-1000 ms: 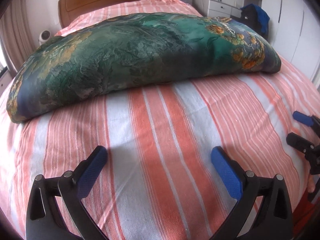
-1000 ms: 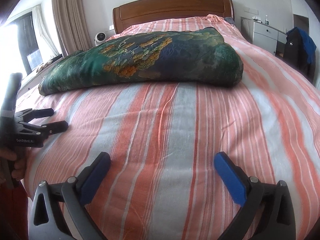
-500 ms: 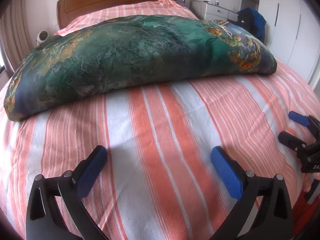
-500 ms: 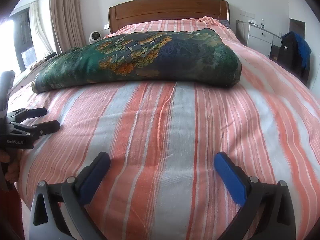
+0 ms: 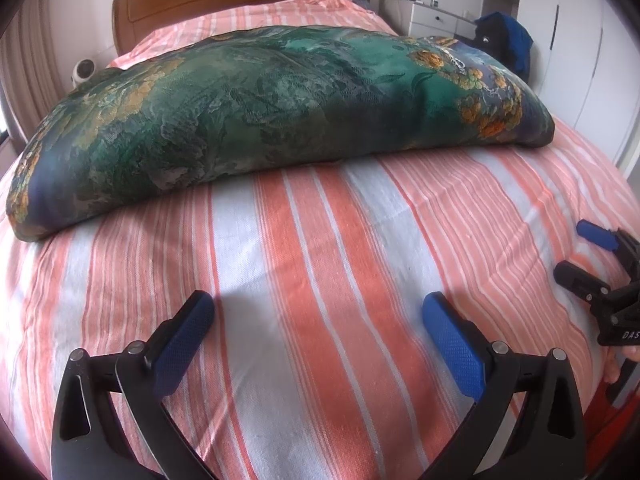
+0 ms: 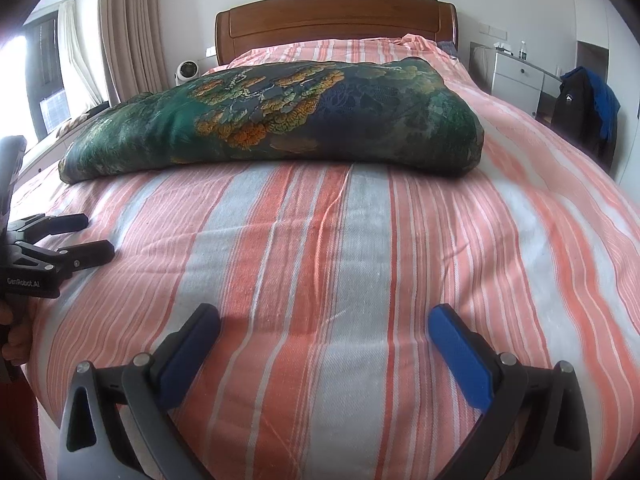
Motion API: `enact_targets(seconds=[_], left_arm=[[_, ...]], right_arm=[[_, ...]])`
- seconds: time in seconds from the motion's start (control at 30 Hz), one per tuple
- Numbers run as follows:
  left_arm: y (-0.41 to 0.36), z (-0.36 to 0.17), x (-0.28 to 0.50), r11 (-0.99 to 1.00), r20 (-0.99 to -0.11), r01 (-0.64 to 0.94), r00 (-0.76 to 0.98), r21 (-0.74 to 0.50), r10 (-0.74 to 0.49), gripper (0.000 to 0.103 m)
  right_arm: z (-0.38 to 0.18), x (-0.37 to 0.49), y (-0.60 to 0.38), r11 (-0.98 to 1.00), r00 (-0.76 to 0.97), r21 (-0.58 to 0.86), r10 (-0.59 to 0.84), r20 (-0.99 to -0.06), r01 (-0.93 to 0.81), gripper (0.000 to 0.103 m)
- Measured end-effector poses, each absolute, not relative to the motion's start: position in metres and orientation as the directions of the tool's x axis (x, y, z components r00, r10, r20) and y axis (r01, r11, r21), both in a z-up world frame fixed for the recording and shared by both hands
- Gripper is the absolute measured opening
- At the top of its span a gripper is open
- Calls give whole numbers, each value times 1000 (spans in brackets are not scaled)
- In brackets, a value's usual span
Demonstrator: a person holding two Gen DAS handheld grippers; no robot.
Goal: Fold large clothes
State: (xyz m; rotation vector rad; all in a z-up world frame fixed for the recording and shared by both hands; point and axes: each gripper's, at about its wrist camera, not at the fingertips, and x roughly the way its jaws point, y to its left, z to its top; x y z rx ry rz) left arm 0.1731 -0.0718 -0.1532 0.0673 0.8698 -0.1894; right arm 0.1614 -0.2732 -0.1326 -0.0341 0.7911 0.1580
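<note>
Green floral folded quilt (image 5: 280, 112) across striped bed (image 5: 320, 260), left tongs (image 5: 316, 320) and right tongs (image 6: 324, 332) both spread wide, empty

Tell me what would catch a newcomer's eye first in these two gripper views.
The big green quilt with orange flower patterns, lying folded across the middle of the bed. Under it, the orange and white striped bedsheet covers the bed up to the wooden headboard. Nearest, the left gripper and right gripper hover open and empty above the sheet.
</note>
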Motion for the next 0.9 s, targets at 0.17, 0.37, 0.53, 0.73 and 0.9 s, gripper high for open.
enact_targets(seconds=[0.17,0.37,0.53,0.73,0.9], left_arm=[[-72,-153,175,980,-770,196,622,-18,-139,103],[-74,-153,177,979,-778,203,613,-10,-135,103],[-76,-152,181,976,-793,216,593,-9,-139,103],[-78,-154,184,975,-797,222,589,-3,-137,103],[-79,-155,186,974,-800,226,584,-1,-136,102]], right_arm=[[-133,162,-273,988,690,29,128,-713,-153,103],[-133,164,-272,988,682,30,127,-720,-153,103],[-132,166,-271,988,675,23,120,-728,-151,103],[-131,169,-269,988,671,14,113,-733,-151,103],[-131,169,-268,988,670,5,106,-735,-151,103]])
